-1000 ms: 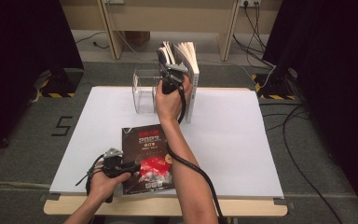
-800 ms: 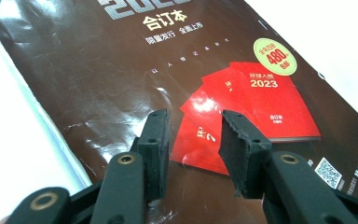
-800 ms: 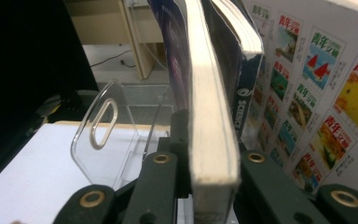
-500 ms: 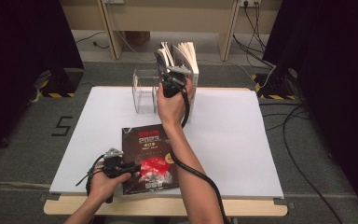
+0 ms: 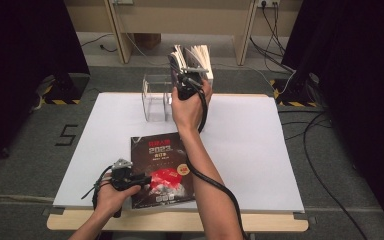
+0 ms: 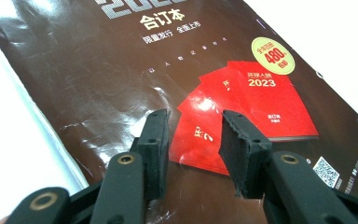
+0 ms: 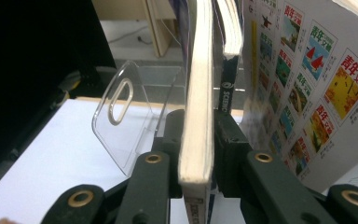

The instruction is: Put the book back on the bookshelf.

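Note:
A dark brown magazine (image 5: pixel 161 167) with red booklets printed on its cover (image 6: pixel 251 100) lies flat near the table's front edge. My left gripper (image 5: pixel 139 181) rests at its near left corner, open (image 6: pixel 195 135), jaws just over the cover with nothing between them. At the back of the table a clear acrylic book stand (image 5: pixel 156 95) holds several upright books (image 5: pixel 197 57). My right gripper (image 5: pixel 185 82) is raised there and shut on one upright book (image 7: pixel 199 93), its page edge facing the camera. Beside it stand a dark-spined book (image 7: pixel 228 79) and a magazine with colourful covers (image 7: pixel 307 93).
The white tabletop (image 5: pixel 260 145) has free room to the right and left of the magazine. The acrylic divider with a slot handle (image 7: pixel 121 116) stands left of the gripped book. Cables (image 5: pixel 325 125) lie on the floor to the right.
The right hand has lifted the gripped book a little higher in the stand. The left gripper and the flat magazine have stayed put.

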A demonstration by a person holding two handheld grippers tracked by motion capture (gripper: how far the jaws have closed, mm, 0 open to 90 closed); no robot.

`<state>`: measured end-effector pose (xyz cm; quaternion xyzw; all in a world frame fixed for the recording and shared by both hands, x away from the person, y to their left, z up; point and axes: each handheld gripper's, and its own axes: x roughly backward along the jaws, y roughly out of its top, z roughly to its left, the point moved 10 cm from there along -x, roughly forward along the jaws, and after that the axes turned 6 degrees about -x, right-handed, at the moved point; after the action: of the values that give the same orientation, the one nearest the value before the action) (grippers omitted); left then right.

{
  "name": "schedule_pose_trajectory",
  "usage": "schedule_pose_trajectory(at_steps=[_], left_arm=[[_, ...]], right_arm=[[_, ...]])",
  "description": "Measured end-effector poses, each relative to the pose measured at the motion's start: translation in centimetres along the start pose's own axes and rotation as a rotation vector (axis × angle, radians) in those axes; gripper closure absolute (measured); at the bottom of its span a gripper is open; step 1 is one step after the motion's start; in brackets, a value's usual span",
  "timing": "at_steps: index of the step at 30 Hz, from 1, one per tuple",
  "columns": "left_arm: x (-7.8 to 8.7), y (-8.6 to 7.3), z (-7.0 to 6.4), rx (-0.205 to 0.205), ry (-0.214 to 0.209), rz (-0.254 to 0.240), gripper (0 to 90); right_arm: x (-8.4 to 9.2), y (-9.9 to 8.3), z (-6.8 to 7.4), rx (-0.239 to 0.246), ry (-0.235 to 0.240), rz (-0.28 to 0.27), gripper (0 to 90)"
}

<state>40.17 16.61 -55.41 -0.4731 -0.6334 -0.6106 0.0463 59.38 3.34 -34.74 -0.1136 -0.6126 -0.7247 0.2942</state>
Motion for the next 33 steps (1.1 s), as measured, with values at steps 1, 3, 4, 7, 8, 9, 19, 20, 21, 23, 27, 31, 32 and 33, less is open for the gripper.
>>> schedule_pose_trajectory(at_steps=[1,3,4,7,8,9,19,20,21,23,27,31,32,33], left_arm=[[0.0,0.0,0.0,0.0,0.0,0.001,61.3],[0.0,0.0,0.0,-0.001,0.0,0.001,61.2],[0.0,0.0,0.0,0.0,-0.001,0.001,61.2],[0.0,0.0,0.0,-0.004,0.0,0.005,61.2],[0.0,0.0,0.0,-0.005,-0.001,0.007,61.3],[0.0,0.0,0.0,-0.005,-0.001,0.007,61.3],[0.0,0.0,0.0,-0.002,-0.007,0.008,61.4],[0.0,0.0,0.0,-0.002,-0.007,0.007,61.5],[0.0,0.0,0.0,-0.002,-0.007,0.007,61.5],[0.0,0.0,0.0,-0.001,-0.004,0.003,61.5],[0.0,0.0,0.0,-0.005,-0.004,0.004,61.4],[0.0,0.0,-0.1,-0.006,-0.01,0.009,61.4],[0.0,0.0,0.0,-0.005,-0.006,0.004,61.4],[0.0,0.0,0.0,-0.005,-0.006,0.004,61.4]], right_arm=[[0.0,0.0,0.1,-0.006,-0.005,0.01,78.2],[-0.1,0.0,0.1,0.001,-0.015,0.04,79.6],[-0.1,0.0,0.1,0.007,-0.031,0.056,81.1],[-0.1,0.0,0.1,0.017,-0.052,0.08,82.7],[0.0,0.1,0.1,0.016,-0.054,0.086,82.8],[-0.1,0.1,0.1,0.015,-0.055,0.084,82.9],[-0.8,0.9,0.4,-0.003,-0.032,-0.015,83.2],[-0.9,1.0,0.5,-0.002,-0.031,-0.025,83.3],[-0.9,1.0,0.5,-0.004,-0.035,-0.036,83.2],[-1.1,1.1,0.6,0.004,-0.042,-0.066,83.3],[-1.6,1.2,0.6,-0.005,-0.051,-0.087,83.2],[-1.7,1.3,0.8,-0.004,-0.064,-0.114,83.2],[-1.8,1.2,0.9,-0.006,-0.072,-0.12,83.1],[-1.8,1.1,0.9,0.001,-0.083,-0.129,83.1]])
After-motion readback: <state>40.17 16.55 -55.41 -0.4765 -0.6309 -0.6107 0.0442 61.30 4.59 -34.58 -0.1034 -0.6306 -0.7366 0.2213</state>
